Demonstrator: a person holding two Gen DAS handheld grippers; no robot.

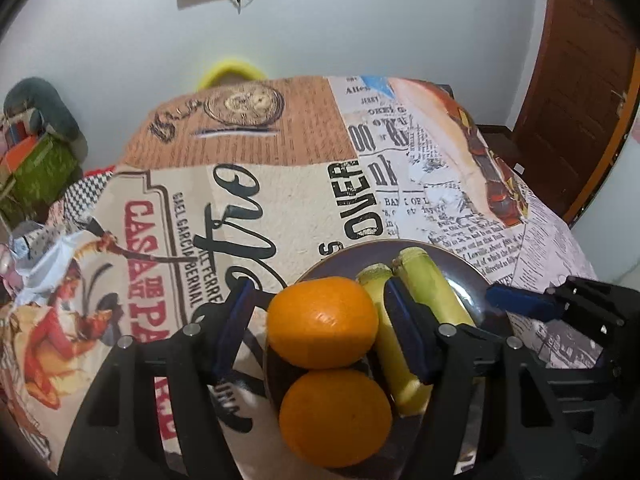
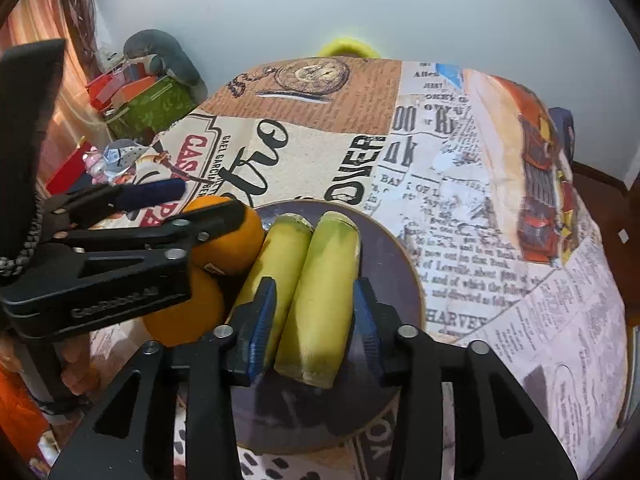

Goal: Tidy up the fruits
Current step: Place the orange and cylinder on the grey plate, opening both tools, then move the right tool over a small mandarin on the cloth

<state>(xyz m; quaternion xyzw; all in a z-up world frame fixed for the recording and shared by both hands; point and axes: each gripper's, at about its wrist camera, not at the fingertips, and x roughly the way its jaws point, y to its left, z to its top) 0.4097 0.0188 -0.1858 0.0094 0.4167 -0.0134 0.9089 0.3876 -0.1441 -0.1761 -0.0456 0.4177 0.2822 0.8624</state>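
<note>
Right gripper [image 2: 314,320] part-open astride right banana piece [image 2: 320,296], pads apparently clear, left gripper [image 1: 320,332] part-open around far orange [image 1: 322,322], yellow-green cut banana pieces lengthwise away from camera on dark plate [image 2: 394,264]

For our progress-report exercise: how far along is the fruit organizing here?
Done: two oranges and two bananas lie grouped by kind on the plate. In hand: the left tongs straddle the farther orange, grip unclear; the right tongs stand open around the right banana. Left: seemingly only withdrawing both tongs.

both wrist views look down (close) at the plate [image 1: 476,280].
</note>
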